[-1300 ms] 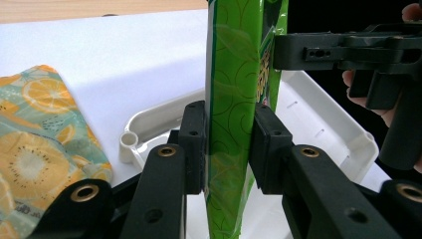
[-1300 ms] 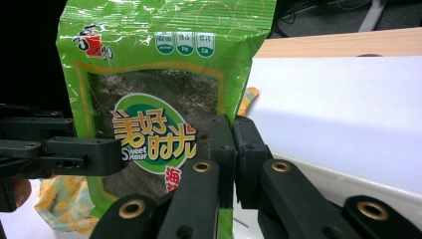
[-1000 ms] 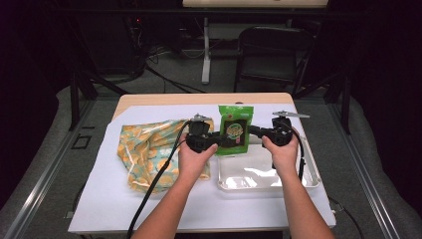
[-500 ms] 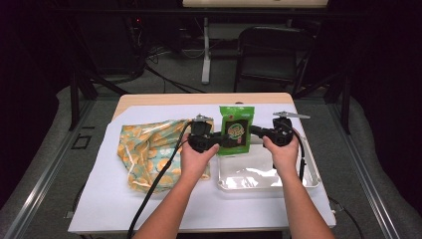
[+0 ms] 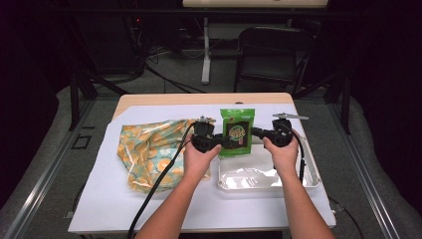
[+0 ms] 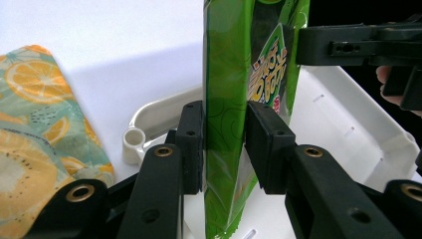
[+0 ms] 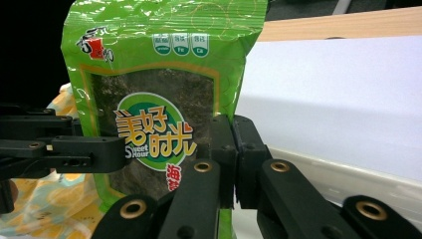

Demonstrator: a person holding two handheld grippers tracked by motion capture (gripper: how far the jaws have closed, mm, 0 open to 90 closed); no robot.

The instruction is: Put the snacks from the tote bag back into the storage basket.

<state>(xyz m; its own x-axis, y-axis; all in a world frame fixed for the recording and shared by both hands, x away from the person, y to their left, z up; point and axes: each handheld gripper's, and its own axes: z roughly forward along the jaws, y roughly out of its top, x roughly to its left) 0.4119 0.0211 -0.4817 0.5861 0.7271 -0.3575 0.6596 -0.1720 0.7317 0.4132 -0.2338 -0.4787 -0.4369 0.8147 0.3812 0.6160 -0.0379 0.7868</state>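
A green snack pouch with a dark window and orange lettering stands upright in the air over the far left corner of a white plastic tray. My left gripper is shut on its left side; in the left gripper view the pads press the pouch from both faces. My right gripper is shut on the right edge. In the right gripper view its jaws pinch the edge of the pouch, and the left gripper reaches in from the left.
A cloth bag printed with citrus slices lies flat on the white table cover, left of the tray. The tray's rim sits right beneath the pouch. A black folding chair stands beyond the table's far edge.
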